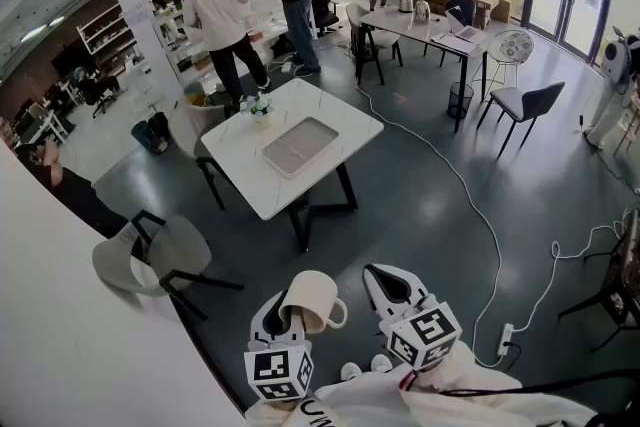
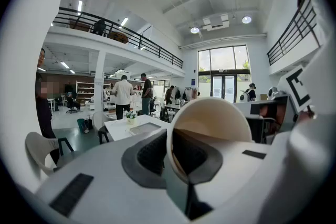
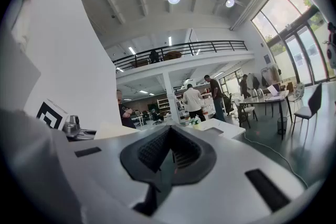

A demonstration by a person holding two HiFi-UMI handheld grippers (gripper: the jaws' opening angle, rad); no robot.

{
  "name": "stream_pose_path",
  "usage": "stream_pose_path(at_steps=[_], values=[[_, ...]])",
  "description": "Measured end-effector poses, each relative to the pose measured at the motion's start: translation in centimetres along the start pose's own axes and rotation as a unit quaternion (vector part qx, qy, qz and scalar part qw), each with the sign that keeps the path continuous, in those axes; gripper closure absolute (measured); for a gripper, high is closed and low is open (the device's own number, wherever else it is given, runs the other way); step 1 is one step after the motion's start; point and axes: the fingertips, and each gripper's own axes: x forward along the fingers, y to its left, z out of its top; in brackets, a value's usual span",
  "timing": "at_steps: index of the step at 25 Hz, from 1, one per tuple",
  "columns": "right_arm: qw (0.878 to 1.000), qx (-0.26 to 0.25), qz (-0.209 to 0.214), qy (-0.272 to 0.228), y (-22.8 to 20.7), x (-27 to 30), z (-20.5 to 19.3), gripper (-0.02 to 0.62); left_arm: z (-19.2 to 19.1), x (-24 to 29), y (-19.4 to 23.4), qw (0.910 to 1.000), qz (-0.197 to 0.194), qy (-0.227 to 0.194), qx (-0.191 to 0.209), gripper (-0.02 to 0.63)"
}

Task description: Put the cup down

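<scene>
A cream cup [image 1: 312,301] with a handle lies on its side in my left gripper [image 1: 284,311], well above the floor at the bottom of the head view. In the left gripper view the cup [image 2: 212,122] has its rim wall clamped between the jaws of the left gripper [image 2: 176,157], mouth facing the camera. Just right of it, my right gripper [image 1: 391,287] is shut with nothing in it; the right gripper view shows the right gripper [image 3: 169,152] with its pads together. Ahead stands a white table [image 1: 240,165] bearing a grey tray [image 1: 300,147] and a small flower pot [image 1: 260,108].
A grey chair [image 1: 150,260] stands left of the grippers, and a white cable [image 1: 470,205] runs across the dark floor to a power strip [image 1: 505,339]. Further off are a second table [image 1: 430,30], a dark chair [image 1: 525,102], a fan [image 1: 512,47] and several people [image 1: 225,20].
</scene>
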Motion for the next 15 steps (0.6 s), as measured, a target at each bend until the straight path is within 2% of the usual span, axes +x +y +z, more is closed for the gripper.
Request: stream_pose_path(at_steps=[15], values=[[1.000, 0.006, 0.004, 0.008, -2.3, -0.4, -0.8, 0.591, -0.8, 1.0, -1.5, 0.9999, 0.007, 0.007, -0.005, 0.563]])
